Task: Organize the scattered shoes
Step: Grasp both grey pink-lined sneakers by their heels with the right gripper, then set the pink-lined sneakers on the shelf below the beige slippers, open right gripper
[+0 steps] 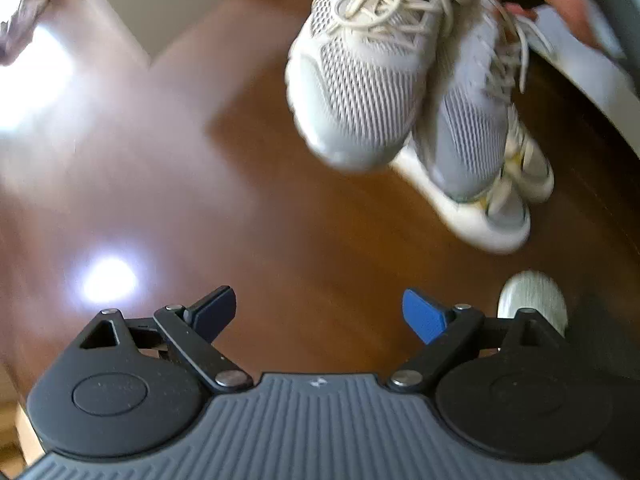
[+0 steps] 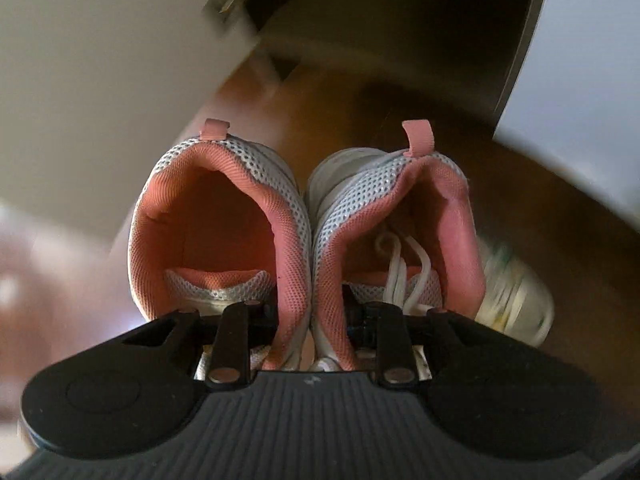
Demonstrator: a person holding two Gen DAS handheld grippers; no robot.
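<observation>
The right tongs (image 2: 314, 320) pinch the touching inner collars of a pair of sneakers (image 2: 308, 240), one finger inside each shoe. The left tongs (image 1: 320, 316) are spread and hold nothing above the floor (image 1: 280, 220); the pair (image 1: 400, 92) hangs ahead and to their right. No writing is readable.

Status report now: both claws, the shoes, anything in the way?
Left claw open, empty. Right claw shut on mesh sneaker pair, lifted. White sneakers on floor below.

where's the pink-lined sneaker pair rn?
The pink-lined sneaker pair hangs off the wood floor from the right gripper, filling the right wrist view; the left wrist view shows it upper right, above the white shoes.
</observation>
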